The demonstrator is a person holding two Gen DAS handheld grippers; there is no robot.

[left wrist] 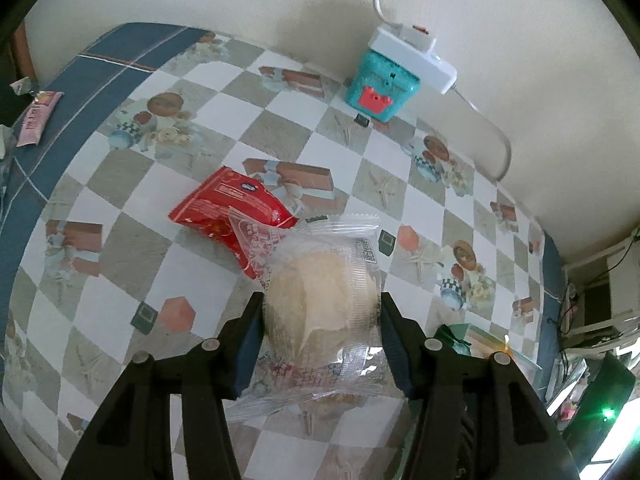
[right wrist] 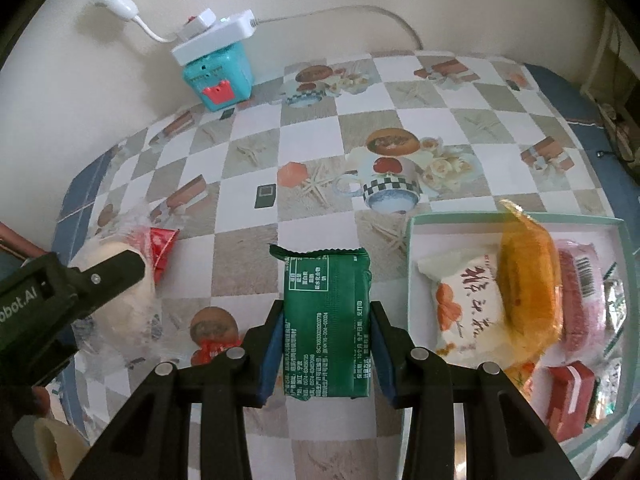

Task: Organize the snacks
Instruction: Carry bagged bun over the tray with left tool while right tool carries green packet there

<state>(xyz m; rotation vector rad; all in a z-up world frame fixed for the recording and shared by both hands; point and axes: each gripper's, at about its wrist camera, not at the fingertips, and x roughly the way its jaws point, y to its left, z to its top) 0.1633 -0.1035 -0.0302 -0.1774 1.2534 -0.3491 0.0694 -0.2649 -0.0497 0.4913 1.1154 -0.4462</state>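
Box [right wrist: 416, 264] at R already has approx 5 snacks in. L gripper [left wrist: 320, 312] clamped on clear-wrapped bun [left wrist: 320, 300], above table [left wrist: 120, 256]; R gripper [right wrist: 328, 320] clamped on green pack [right wrist: 326, 320], just beside box. Red packet [left wrist: 228, 208] left on table; judged past halfway

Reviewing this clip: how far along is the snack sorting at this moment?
Partway. Done: the tray already holds several snacks, including a white packet and an orange one. In hand: the left gripper is shut on a clear-wrapped bun, and the right gripper is shut on a green packet beside the tray. Left: the red packet lies on the table.
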